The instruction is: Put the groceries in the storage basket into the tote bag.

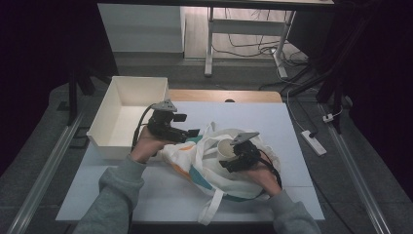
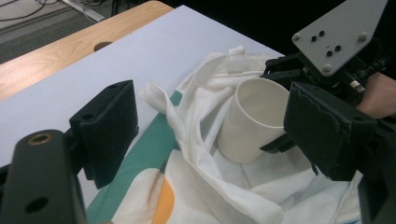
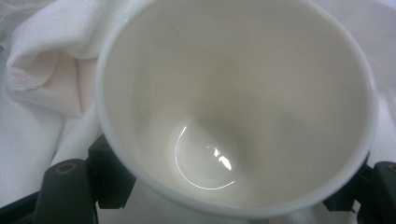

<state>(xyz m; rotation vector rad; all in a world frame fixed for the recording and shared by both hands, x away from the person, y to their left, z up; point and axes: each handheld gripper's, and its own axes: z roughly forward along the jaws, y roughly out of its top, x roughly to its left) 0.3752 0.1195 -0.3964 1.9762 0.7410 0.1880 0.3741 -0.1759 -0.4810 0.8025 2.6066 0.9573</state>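
Jaws of the right gripper [image 1: 233, 157] are being kept wide around the white cup [image 2: 254, 119], clamping its wall, amid the bag's [image 1: 195, 163] folds. Left gripper [image 2: 205, 140] is being held open, empty. Grip should be kept gentle while lifting.

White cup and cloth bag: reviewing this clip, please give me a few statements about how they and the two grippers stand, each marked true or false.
1. The right gripper has its jaws closed around the white cup. True.
2. The cup holds a dark liquid. False: the right gripper view shows its inside bare and white.
3. The left gripper is clamped on the cup. False: its jaws stand open, with the cloth bag and the cup beyond them.
4. The cup is amid the folds of the cloth bag. True.
5. The white bin stands on the person's right. False: it stands at the left of the table, beside the left gripper.
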